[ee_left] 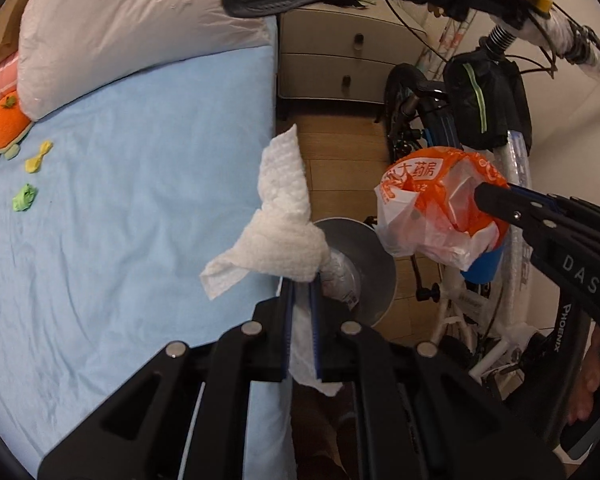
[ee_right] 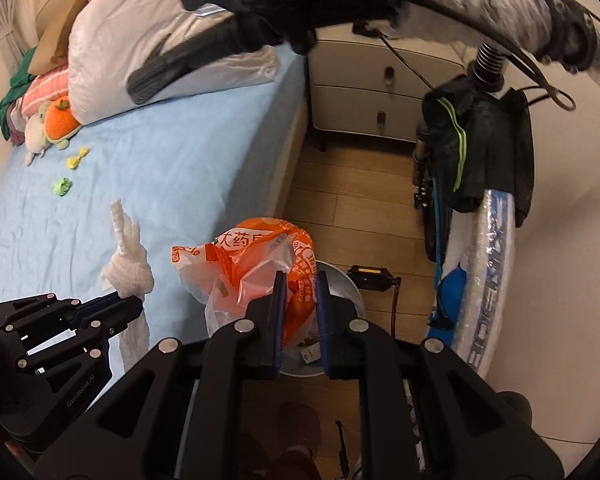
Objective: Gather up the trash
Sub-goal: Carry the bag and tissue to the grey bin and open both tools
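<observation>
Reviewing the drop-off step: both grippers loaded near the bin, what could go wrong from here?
1. The paper towel is pinched by one end in the left gripper; its loose flaps may drape outside the bin.
2. The orange plastic bag in the right gripper hides most of the bin, so release could miss.
3. The bicycle handlebar hangs close overhead; collision possible.

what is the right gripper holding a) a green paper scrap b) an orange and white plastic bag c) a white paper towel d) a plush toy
b: the right gripper has its jaws closed on the orange and white plastic bag, held above the bin.
</observation>
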`<state>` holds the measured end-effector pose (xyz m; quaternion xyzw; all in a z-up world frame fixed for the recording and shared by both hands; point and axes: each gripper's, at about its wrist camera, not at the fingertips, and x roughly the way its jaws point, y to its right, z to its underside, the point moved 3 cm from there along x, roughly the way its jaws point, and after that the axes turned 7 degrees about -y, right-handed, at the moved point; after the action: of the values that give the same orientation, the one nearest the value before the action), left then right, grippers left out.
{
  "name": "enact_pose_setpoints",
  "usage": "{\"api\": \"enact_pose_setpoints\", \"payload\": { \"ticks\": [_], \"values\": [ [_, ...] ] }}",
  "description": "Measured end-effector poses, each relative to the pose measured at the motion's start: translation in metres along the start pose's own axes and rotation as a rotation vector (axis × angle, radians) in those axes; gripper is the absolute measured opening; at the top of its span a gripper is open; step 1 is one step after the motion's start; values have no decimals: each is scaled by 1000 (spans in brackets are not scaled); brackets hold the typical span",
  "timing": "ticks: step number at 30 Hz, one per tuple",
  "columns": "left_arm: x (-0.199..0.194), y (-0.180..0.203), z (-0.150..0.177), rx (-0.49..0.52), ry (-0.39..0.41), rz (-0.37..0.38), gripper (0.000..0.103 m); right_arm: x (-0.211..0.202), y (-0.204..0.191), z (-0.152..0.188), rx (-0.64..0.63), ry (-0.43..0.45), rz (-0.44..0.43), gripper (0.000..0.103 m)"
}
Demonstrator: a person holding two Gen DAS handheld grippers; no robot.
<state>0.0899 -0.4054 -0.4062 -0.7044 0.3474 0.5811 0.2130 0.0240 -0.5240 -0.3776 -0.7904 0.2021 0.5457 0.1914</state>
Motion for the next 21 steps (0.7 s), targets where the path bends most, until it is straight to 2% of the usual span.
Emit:
{"api": "enact_pose_setpoints", "payload": {
  "ticks": [7,9,10,11,13,21],
  "values": [
    [26,30,-15,72,-17,7,11,15,25,5,44,-16,-10,14],
    [32,34,-19,88,-26,26,13,17,30,4,59,-12,-11,25],
    [34,35,-21,91,-33,30,21,18,32,3,66,-10,-5,30],
    [37,36,-23,92,-39,28,39,19,34,3,70,-6,6,39],
    [38,36,-25,97,-22,8,56,23,37,3,72,-7,14,40],
    [34,26,-23,95,-22,-23,58,16,43,8,78,-18,19,40]
  ]
}}
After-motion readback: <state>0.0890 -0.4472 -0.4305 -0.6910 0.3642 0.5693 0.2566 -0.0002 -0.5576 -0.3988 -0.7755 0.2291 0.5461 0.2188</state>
